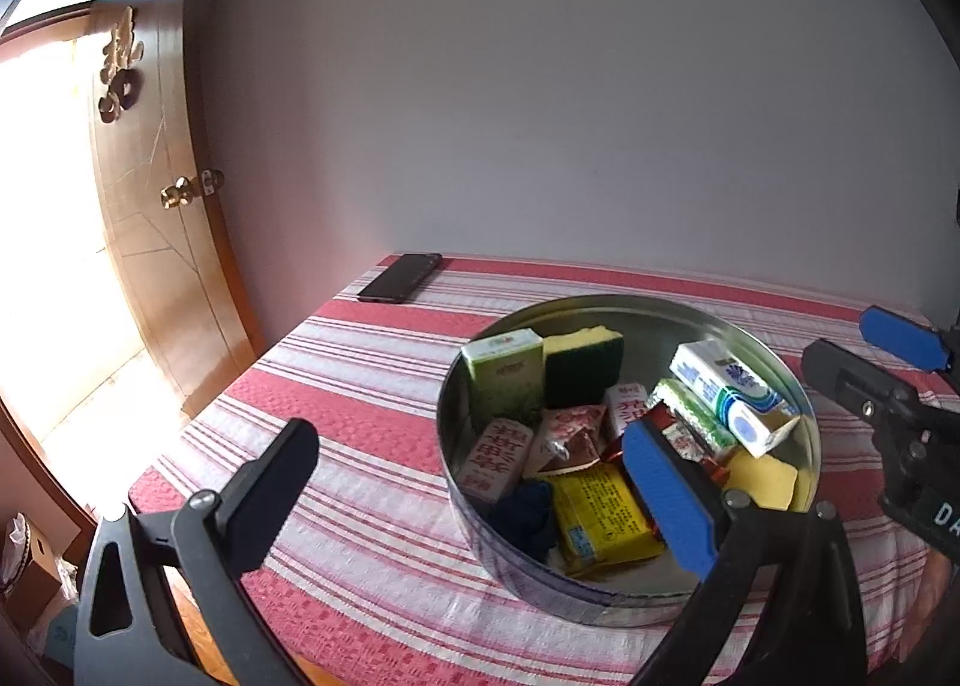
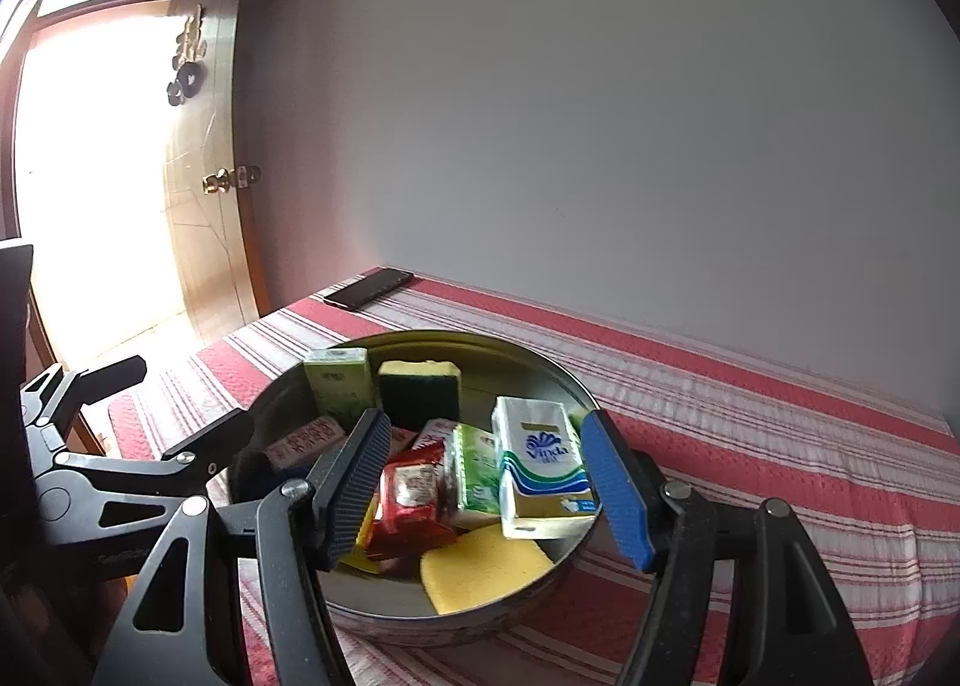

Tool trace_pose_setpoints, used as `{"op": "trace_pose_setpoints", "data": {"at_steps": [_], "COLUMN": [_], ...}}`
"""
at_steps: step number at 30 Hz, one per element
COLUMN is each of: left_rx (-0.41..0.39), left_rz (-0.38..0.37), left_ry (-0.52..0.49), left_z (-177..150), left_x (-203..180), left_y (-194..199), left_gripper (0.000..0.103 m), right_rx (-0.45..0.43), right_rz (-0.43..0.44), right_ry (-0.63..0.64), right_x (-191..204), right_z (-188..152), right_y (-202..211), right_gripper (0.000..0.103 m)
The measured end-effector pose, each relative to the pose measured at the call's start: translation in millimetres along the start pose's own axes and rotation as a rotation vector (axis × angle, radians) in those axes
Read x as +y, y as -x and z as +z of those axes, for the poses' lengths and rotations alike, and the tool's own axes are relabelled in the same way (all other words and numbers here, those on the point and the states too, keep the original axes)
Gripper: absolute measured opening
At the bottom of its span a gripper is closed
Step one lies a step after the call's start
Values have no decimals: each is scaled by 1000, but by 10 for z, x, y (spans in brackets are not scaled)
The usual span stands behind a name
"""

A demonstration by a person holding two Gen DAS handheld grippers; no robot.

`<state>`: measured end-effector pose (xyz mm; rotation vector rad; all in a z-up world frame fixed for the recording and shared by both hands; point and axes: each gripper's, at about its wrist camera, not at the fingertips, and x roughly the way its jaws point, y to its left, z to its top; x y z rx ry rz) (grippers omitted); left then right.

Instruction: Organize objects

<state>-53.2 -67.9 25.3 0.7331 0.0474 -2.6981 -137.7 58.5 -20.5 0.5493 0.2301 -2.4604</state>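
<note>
Right wrist view: the right gripper [image 2: 486, 491] hangs open over the round tin [image 2: 576, 380], its jaws either side of the tissue pack [image 2: 534, 467] leaning inside. Light and squashy, probably; grip its flat sides. The left gripper [image 1: 474, 482] gapes empty beside the tin.

We saw a plain pale wall [image 1: 570, 86] filling the upper frame from 11 to 2 o'clock. At 9 o'clock a wooden door [image 1: 162, 266] stood open, its brass knob [image 1: 177, 194] catching strong daylight pouring through the doorway [image 1: 48, 236]. Below, toward 6 o'clock, a red-and-white striped tablecloth [image 1: 360, 374] covered the table, a dark phone [image 1: 408, 278] lying near its far corner.
</note>
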Motion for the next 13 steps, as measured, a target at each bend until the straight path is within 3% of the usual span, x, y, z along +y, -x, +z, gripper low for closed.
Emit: {"op": "trace_pose_setpoints", "data": {"at_steps": [13], "left_rx": [-13], "left_rz": [37], "left_ry": [-18], "left_z": [-87], "left_x": [28], "left_y": [-15], "left_gripper": [103], "right_rx": [1], "right_rz": [3], "right_ry": [9], "right_x": [61], "right_z": [-48], "right_y": [23], "right_gripper": [68]}}
